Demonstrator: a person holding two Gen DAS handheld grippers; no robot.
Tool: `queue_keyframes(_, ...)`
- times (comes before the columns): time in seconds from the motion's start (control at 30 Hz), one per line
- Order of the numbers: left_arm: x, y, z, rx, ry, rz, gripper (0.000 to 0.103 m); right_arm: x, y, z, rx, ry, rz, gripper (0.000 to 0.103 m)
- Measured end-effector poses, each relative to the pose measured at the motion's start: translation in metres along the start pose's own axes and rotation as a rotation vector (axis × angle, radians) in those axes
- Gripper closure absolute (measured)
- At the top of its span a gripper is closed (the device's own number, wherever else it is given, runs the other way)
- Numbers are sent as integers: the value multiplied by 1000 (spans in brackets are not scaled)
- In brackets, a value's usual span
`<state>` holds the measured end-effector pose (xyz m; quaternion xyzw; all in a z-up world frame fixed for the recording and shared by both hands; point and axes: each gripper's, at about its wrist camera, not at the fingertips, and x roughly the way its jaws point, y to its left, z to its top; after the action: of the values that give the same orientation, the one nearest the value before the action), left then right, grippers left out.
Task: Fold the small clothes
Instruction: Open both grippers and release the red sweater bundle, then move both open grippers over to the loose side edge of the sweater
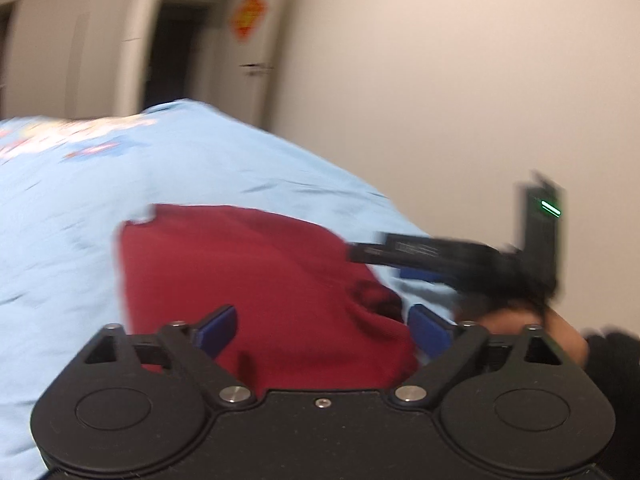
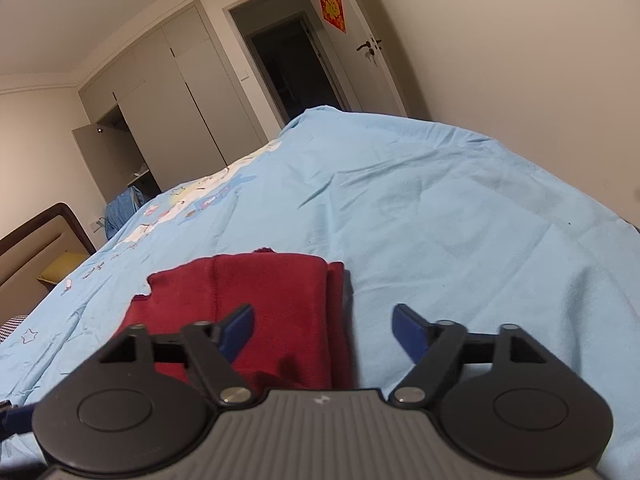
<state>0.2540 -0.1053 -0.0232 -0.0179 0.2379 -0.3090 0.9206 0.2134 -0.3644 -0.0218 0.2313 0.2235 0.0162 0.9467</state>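
Observation:
A dark red garment (image 1: 248,276) (image 2: 264,300) lies folded on a light blue bedsheet (image 1: 200,168) (image 2: 440,208). In the left wrist view my left gripper (image 1: 322,330) is open, its blue pads spread above the near part of the red cloth. The right gripper (image 1: 360,252) appears there too, blurred, at the garment's right edge, with a hand behind it. In the right wrist view my right gripper (image 2: 324,330) is open; its left pad is over the garment's right part and its right pad is over bare sheet. Nothing is held by either.
The bed has a cartoon print (image 2: 192,204) along its far left. Beyond it stand a wardrobe (image 2: 160,92), a dark doorway (image 2: 288,68), a door with a red decoration (image 2: 331,6) and a plain wall (image 1: 460,80). A headboard (image 2: 36,236) is at the left.

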Motion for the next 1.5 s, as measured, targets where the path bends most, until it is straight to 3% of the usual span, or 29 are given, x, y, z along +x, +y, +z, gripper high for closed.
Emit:
queue_keyframes(0.13, 1, 35, 4, -170, 5, 149, 1, -4, 17, -1, -51, -11, 12, 2)
queue_keyframes(0.23, 2, 58, 2, -276, 31, 241, 1, -2, 30, -7, -100, -6, 4, 0)
queue_keyframes(0.37, 2, 74, -6, -305, 65, 294, 1, 5, 36, -19, -126, 31, -112, 0)
queue_keyframes(0.43, 2, 80, -11, -302, 85, 299, 1, 5, 31, -27, -114, 44, -164, 0)
queue_keyframes(0.73, 5, 86, -25, -325, 118, 282, 1, -27, 21, -56, -139, -14, -183, 0)
queue_keyframes(1.1, 9, 89, -26, -337, 128, 281, 1, -29, 20, -68, -140, -68, -192, 0)
queue_keyframes(1.2, 8, 88, -26, -336, 127, 281, 1, -37, 21, -63, -131, -79, -176, 0)
queue_keyframes(1.27, 9, 89, -27, -337, 127, 282, 1, -51, 23, -60, -137, -176, -130, 0)
queue_keyframes(1.33, 10, 89, -28, -342, 130, 282, 1, -54, 29, -50, -185, -216, -112, 0)
queue_keyframes(1.5, 12, 87, -29, -330, 130, 288, 1, -16, 45, -20, -317, -124, -63, 0)
